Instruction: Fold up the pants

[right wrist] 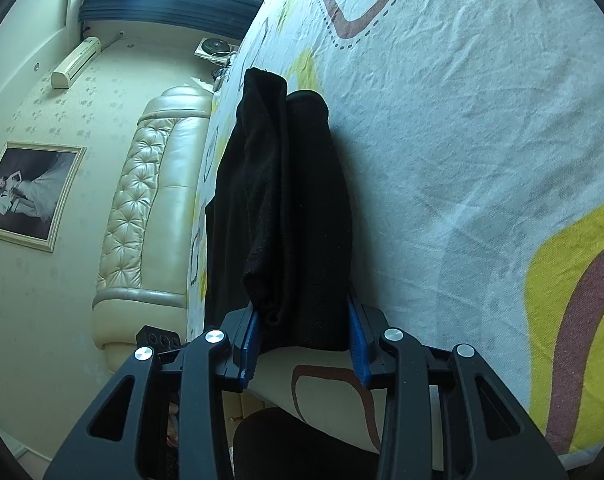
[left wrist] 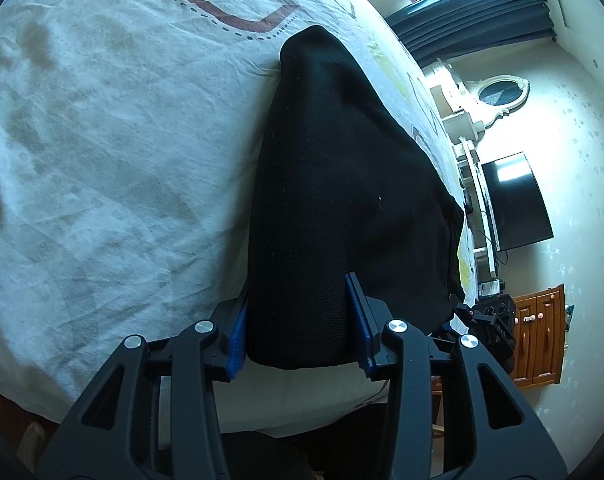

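Black pants lie on the bed, running from the near edge toward the far side. In the left wrist view my left gripper stands with its blue pads on either side of the near end of the pants, jaws wide, not pinching the cloth. In the right wrist view the pants appear doubled, with a looser layer on the left. My right gripper straddles their near end the same way, jaws wide. The right gripper also shows in the left wrist view at the pants' right edge.
The bed sheet is white with brown and yellow shapes, wrinkled. A cream padded headboard stands left in the right wrist view. A dark TV and wooden cabinet stand beyond the bed's edge.
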`<state>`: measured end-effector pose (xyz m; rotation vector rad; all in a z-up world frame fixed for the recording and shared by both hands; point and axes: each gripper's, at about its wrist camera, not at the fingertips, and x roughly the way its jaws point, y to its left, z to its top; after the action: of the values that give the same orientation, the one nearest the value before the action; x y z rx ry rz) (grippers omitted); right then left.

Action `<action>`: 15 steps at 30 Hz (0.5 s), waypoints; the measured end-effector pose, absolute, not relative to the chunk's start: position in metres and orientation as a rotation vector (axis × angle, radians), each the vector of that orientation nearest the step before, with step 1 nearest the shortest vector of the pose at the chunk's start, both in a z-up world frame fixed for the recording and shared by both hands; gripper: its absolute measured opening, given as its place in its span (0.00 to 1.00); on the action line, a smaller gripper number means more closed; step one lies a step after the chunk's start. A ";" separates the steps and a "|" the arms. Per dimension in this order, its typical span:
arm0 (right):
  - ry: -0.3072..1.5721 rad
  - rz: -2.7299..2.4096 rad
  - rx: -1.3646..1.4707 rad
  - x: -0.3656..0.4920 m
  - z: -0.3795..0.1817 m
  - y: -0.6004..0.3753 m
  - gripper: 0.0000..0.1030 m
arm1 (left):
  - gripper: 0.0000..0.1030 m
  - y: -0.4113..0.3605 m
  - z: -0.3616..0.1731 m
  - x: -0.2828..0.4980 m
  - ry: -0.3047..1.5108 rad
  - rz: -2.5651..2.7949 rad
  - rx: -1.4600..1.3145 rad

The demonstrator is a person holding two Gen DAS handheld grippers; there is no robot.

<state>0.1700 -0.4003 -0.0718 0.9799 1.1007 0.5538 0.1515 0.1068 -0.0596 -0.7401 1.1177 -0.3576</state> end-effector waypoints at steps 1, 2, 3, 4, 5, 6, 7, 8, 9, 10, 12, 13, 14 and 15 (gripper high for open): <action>1.102 0.555 0.980 0.170 -0.072 -0.401 0.37 | 0.40 0.107 -0.060 0.151 1.118 -0.357 -0.740; 1.103 0.555 0.981 0.170 -0.073 -0.402 0.37 | 0.40 0.107 -0.060 0.152 1.118 -0.358 -0.740; 1.104 0.555 0.981 0.169 -0.073 -0.402 0.37 | 0.40 0.107 -0.060 0.151 1.119 -0.358 -0.741; 1.104 0.555 0.981 0.169 -0.073 -0.402 0.37 | 0.40 0.107 -0.060 0.151 1.118 -0.358 -0.741; 1.104 0.555 0.981 0.169 -0.073 -0.401 0.37 | 0.40 0.107 -0.060 0.151 1.118 -0.358 -0.741; 1.104 0.555 0.983 0.169 -0.073 -0.401 0.37 | 0.40 0.107 -0.060 0.151 1.118 -0.358 -0.741; 1.103 0.554 0.983 0.169 -0.073 -0.401 0.37 | 0.41 0.107 -0.060 0.151 1.118 -0.359 -0.742; 1.103 0.554 0.984 0.169 -0.074 -0.402 0.37 | 0.41 0.108 -0.061 0.151 1.118 -0.359 -0.744; 1.103 0.553 0.985 0.168 -0.074 -0.404 0.37 | 0.41 0.108 -0.061 0.151 1.119 -0.359 -0.746; 1.103 0.553 0.987 0.168 -0.075 -0.404 0.37 | 0.41 0.108 -0.062 0.151 1.120 -0.359 -0.746; 1.104 0.554 0.992 0.168 -0.076 -0.405 0.37 | 0.42 0.108 -0.062 0.151 1.119 -0.361 -0.744; 1.104 0.554 0.996 0.168 -0.077 -0.406 0.37 | 0.43 0.109 -0.062 0.151 1.120 -0.363 -0.745; 1.105 0.554 0.998 0.168 -0.077 -0.406 0.37 | 0.43 0.109 -0.063 0.151 1.121 -0.364 -0.748; 1.104 0.555 1.001 0.167 -0.078 -0.406 0.38 | 0.44 0.110 -0.064 0.150 1.122 -0.365 -0.752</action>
<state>0.1672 -0.4065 -0.0780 1.0010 1.1044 0.5552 0.1503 0.1100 -0.0636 -0.7523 1.1216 -0.3655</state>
